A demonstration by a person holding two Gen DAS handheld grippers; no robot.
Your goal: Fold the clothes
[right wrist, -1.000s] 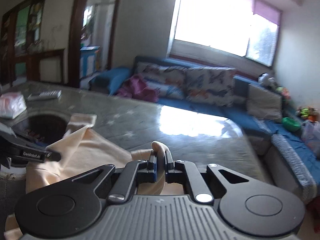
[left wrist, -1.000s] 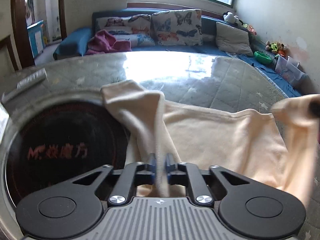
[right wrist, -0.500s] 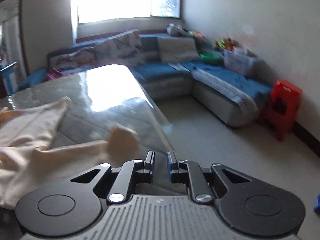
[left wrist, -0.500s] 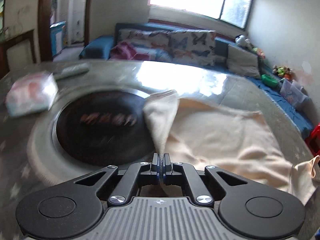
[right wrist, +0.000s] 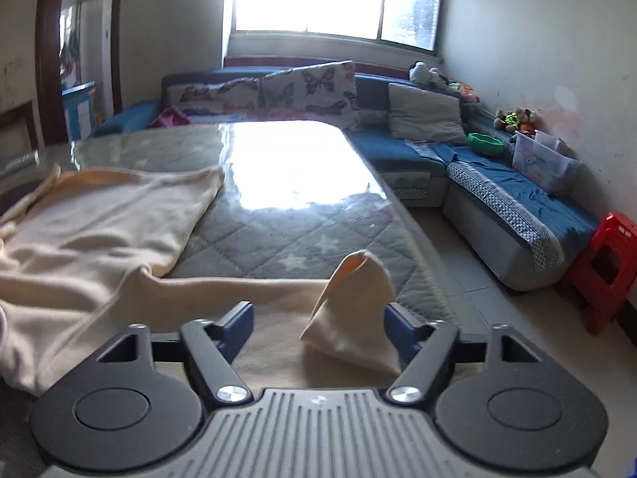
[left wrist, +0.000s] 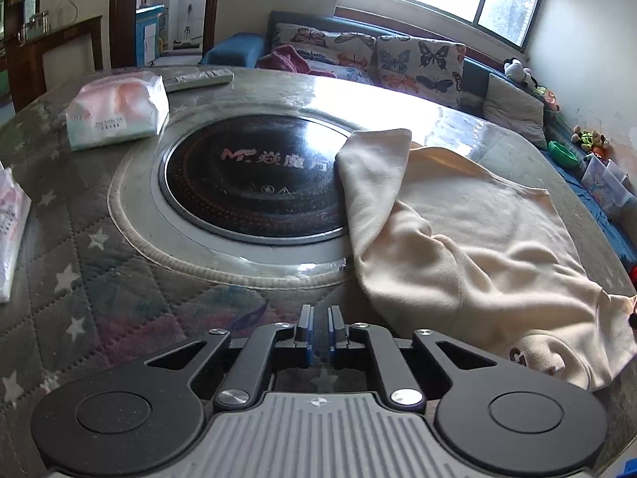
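Note:
A cream sweatshirt (left wrist: pixel 469 235) lies spread on the quilted table, one sleeve (left wrist: pixel 374 159) reaching over the edge of the black round cooktop (left wrist: pixel 254 175). My left gripper (left wrist: pixel 319 332) hangs above the table to the left of the shirt's near edge; its jaws stand nearly closed with a thin gap and hold nothing. In the right wrist view the shirt (right wrist: pixel 95 223) lies to the left, and its other sleeve runs across in front, the cuff (right wrist: pixel 354 314) sticking up between the fingers. My right gripper (right wrist: pixel 318 332) is wide open around that cuff.
A tissue pack (left wrist: pixel 117 109) and a remote (left wrist: pixel 197 78) lie at the table's far left. Another white pack (left wrist: pixel 12 231) sits at the left edge. The table's right edge (right wrist: pixel 414 235) drops to the floor, with a blue sofa (right wrist: pixel 497 195) and red stool (right wrist: pixel 605 267) beyond.
Both grippers have let go of the sleeves they held. The left one has pulled back and to the left of the shirt. The right one has opened wide, and the sleeve lies on the table.

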